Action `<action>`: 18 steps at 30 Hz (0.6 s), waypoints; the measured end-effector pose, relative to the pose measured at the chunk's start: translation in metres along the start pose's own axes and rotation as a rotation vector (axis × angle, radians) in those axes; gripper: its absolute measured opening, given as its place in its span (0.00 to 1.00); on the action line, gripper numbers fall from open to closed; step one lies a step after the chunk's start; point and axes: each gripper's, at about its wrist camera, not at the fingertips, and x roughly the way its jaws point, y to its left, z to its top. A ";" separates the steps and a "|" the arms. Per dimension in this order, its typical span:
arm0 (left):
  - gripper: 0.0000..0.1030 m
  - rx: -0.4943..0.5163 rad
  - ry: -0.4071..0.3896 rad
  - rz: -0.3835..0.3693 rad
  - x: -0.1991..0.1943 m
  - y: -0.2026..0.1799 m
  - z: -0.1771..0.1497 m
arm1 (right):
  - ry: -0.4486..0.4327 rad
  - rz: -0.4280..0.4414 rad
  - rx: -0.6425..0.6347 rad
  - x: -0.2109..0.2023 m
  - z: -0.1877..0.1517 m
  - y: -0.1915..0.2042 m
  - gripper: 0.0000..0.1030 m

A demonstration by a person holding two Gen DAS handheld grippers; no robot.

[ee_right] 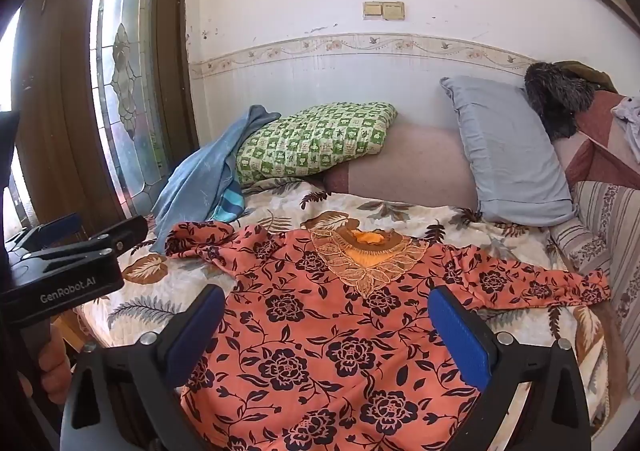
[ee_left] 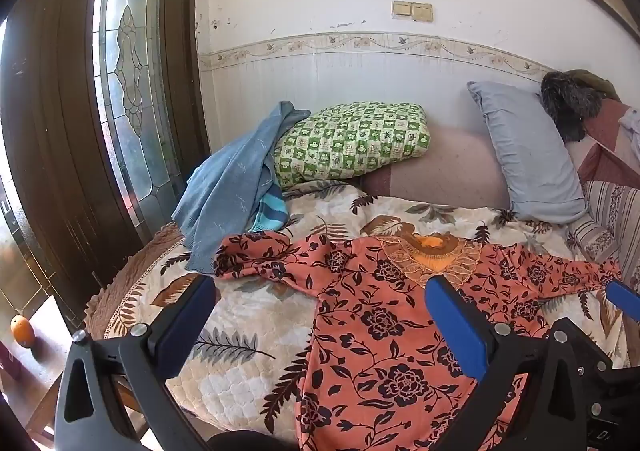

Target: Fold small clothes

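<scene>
An orange blouse with black flowers (ee_left: pixel 372 323) (ee_right: pixel 320 331) lies spread flat on the leaf-print bed cover (ee_left: pixel 256 315) (ee_right: pixel 168 291), sleeves out to both sides, lace neckline (ee_left: pixel 434 255) (ee_right: pixel 368 259) toward the wall. My left gripper (ee_left: pixel 320 287) hovers open above the blouse's left side with nothing between its fingers. Wide open too, my right gripper (ee_right: pixel 326 297) hangs over the blouse's chest and touches nothing. The left gripper's body shows at the left edge of the right wrist view, held by a hand (ee_right: pixel 52 363). A blue fingertip (ee_left: pixel 624 299) of the right gripper peeks in at the left view's right edge.
A blue cloth (ee_left: pixel 232 187) (ee_right: pixel 200 175) lies crumpled at the bed's far left beside a green checked pillow (ee_left: pixel 352 139) (ee_right: pixel 316 139). A grey-blue pillow (ee_left: pixel 528 155) (ee_right: pixel 508 151) leans on the wall. A dark door (ee_left: pixel 60 131) stands left; an orange fruit (ee_left: pixel 22 331) sits on a low surface.
</scene>
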 end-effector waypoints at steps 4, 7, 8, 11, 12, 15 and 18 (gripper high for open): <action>1.00 -0.005 -0.003 -0.004 -0.001 0.001 0.000 | 0.015 0.001 -0.003 0.000 0.001 0.002 1.00; 1.00 -0.005 0.000 -0.003 0.001 0.010 -0.005 | 0.021 -0.006 -0.010 0.001 0.001 0.004 1.00; 1.00 -0.001 0.004 0.001 0.001 0.007 -0.004 | 0.021 -0.008 -0.012 0.001 0.002 0.005 1.00; 1.00 0.003 0.006 -0.001 0.002 0.007 -0.005 | 0.020 -0.011 -0.010 0.001 0.002 0.007 1.00; 1.00 0.004 0.004 -0.004 -0.001 0.008 -0.005 | 0.021 -0.013 -0.011 0.001 0.002 0.006 1.00; 1.00 0.006 0.007 -0.004 -0.001 0.009 -0.005 | 0.026 -0.018 -0.003 0.001 0.002 0.001 1.00; 1.00 0.011 0.008 0.000 -0.002 0.005 -0.005 | 0.033 -0.017 0.007 0.001 0.002 -0.005 1.00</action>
